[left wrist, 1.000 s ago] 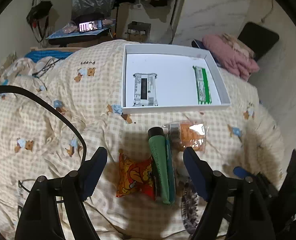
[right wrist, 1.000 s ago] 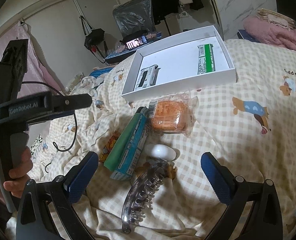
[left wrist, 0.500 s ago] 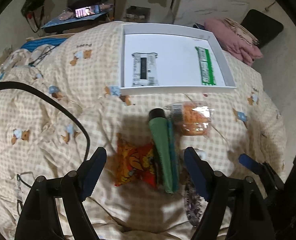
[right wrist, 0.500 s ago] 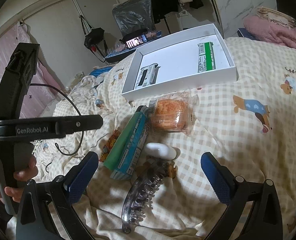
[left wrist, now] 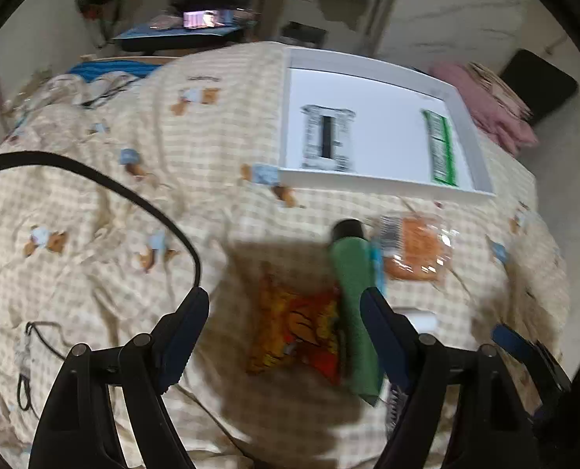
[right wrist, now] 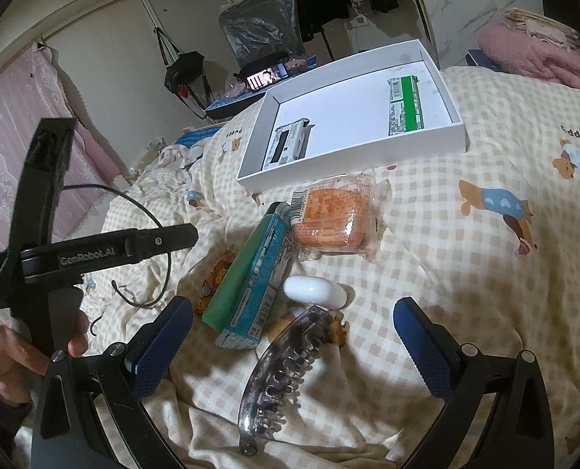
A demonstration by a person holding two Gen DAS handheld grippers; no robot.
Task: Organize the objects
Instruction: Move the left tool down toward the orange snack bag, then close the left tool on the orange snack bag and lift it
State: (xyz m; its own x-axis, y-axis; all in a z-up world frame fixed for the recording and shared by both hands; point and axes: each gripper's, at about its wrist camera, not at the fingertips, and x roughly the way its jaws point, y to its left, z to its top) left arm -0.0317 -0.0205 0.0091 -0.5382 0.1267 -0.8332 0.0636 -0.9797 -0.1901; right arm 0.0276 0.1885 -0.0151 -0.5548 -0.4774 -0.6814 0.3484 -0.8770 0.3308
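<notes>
left gripper [left wrist: 284, 318]: black frame, blue ribbed pads, silver screws, black cable [left wrist: 106, 183] attached | right gripper [right wrist: 293, 334]: same build | "GenRobot.AI" printed in white

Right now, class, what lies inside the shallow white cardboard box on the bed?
Inside the shallow white cardboard box lie a grey-and-black printed packet and a green-and-white printed packet; anything beneath them is covered.

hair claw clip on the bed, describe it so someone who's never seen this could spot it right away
Start at the white tray lying on the checked bear-print quilt and come toward the camera, past the orange snack pack and the small white oval case. Just beyond the case lies the hair claw clip: the only see-through, smoky curved piece with rows of teeth.
</notes>
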